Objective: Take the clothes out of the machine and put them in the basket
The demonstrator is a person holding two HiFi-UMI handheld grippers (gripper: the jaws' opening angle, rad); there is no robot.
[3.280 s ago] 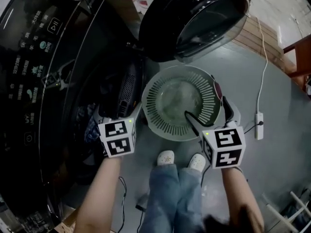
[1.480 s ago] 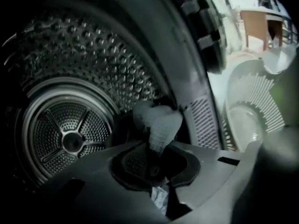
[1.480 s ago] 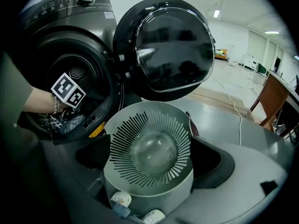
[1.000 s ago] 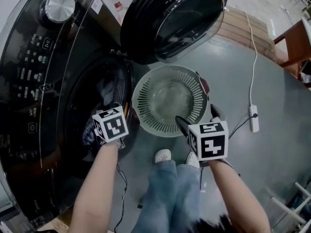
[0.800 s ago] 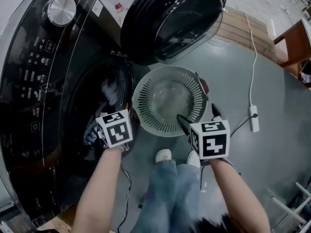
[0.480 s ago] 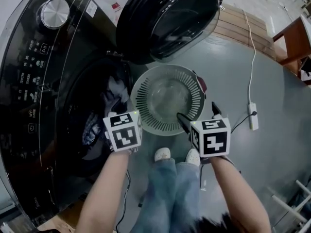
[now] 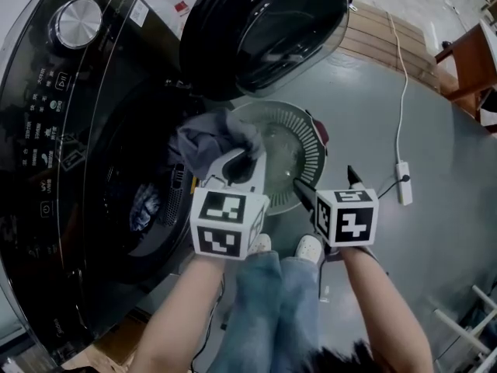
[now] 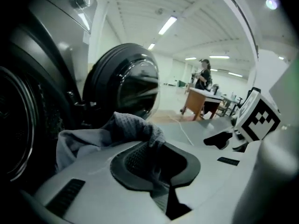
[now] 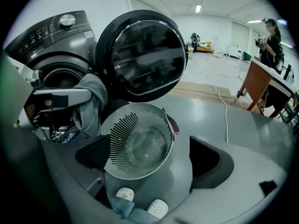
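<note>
- A grey garment (image 7: 218, 137) hangs bunched in the air, just outside the drum mouth and over the near-left rim of the basket (image 7: 309, 140). It is clear of the machine but not yet in the basket.
- It looks like a soft, waffle-textured knit, limp and folding over on itself. I judge it light and easy to carry. It is likely to droop and trail, so a loose end could catch on the drum lip or on the basket rim.
- The left gripper (image 7: 238, 162) has its jaws closed on a fold of this cloth, with the rest spilling over the top. A pinch on a thick gathered bunch like this seems the safest hold, as a single thin edge might slip free.
- The right gripper (image 7: 326, 183) is empty, its jaws standing apart above the near side of the basket.
- The basket is round, pale and slotted, and it sits empty on the grey floor (image 7: 435, 130) just beside the washing machine (image 7: 70, 130).
- The round door (image 7: 264, 29) stands swung open above the basket.
- Darker clothes (image 7: 144, 205) remain inside the drum.
- The person's pale shoes (image 7: 309, 247) stand just below the basket.
</note>
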